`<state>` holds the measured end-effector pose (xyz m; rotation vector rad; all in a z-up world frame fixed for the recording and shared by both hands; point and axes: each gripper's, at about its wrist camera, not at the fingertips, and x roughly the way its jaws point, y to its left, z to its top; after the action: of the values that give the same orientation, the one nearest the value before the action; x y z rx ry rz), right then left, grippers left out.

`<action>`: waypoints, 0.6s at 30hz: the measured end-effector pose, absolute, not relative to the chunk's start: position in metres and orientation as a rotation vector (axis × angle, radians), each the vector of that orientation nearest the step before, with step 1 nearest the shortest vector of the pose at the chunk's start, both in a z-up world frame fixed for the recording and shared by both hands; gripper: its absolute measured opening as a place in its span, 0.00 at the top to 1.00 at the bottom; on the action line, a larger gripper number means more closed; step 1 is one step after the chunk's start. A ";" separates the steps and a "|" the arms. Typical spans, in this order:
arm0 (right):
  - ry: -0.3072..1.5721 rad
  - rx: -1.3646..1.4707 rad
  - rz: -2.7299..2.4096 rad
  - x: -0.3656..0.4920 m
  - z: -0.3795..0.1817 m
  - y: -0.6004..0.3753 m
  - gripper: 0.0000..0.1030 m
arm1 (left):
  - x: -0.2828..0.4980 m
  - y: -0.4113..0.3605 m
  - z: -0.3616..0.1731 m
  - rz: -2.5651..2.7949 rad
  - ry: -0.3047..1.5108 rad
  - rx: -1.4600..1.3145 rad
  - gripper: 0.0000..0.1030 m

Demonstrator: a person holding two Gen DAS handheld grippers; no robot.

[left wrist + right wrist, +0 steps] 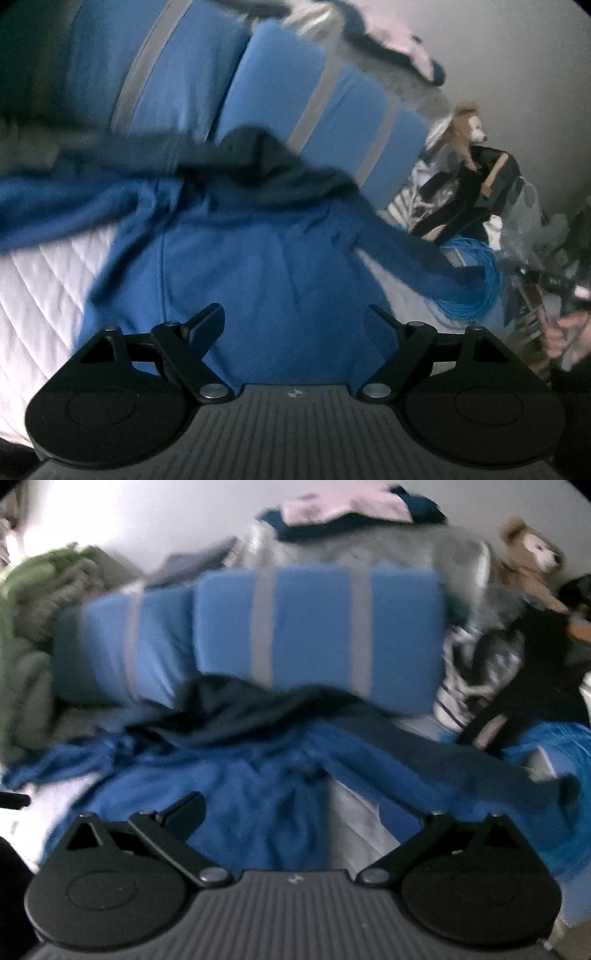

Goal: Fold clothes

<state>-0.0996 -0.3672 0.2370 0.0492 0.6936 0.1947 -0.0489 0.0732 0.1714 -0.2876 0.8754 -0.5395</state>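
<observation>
A blue hoodie (266, 258) lies spread on a white quilted bed (40, 288), its dark navy hood (258, 162) at the far end and its sleeves out to both sides. It also shows in the right wrist view (236, 797), with one sleeve (443, 760) running off to the right. My left gripper (295, 321) is open and empty above the hoodie's lower body. My right gripper (291, 812) is open and empty above the hoodie's right side. Both views are blurred.
Blue pillows with grey stripes (314, 627) stand behind the hoodie. A green and grey clothes pile (26, 627) lies at the left. A stuffed bear (532, 565), a black bag (476, 188) and a coil of blue cord (472, 284) crowd the right side. Folded clothes (347, 513) lie on top at the back.
</observation>
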 end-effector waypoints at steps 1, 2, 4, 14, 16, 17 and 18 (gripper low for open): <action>0.682 0.053 0.211 -0.097 0.245 -0.362 0.00 | -0.051 0.071 0.186 -0.547 0.854 -0.270 0.20; 0.667 0.054 0.225 -0.095 0.255 -0.358 0.00 | -0.054 0.069 0.200 -0.554 0.832 -0.252 0.20; 0.622 0.051 0.248 -0.093 0.280 -0.350 0.00 | -0.058 0.065 0.229 -0.565 0.778 -0.219 0.20; 0.434 0.036 0.319 -0.085 0.392 -0.320 0.00 | -0.070 0.053 0.343 -0.543 0.498 -0.176 0.19; 0.414 0.067 0.331 -0.084 0.407 -0.318 0.00 | -0.067 0.049 0.357 -0.520 0.475 -0.183 0.19; 0.407 0.078 0.336 -0.081 0.413 -0.316 0.00 | -0.065 0.048 0.362 -0.496 0.463 -0.186 0.19; 0.401 0.088 0.337 -0.079 0.419 -0.315 0.00 | -0.061 0.046 0.368 -0.493 0.444 -0.186 0.19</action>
<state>-0.0789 -0.3146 0.4190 0.0875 0.4008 0.3372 -0.0609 0.0457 0.3678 -0.1859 0.4437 -0.4933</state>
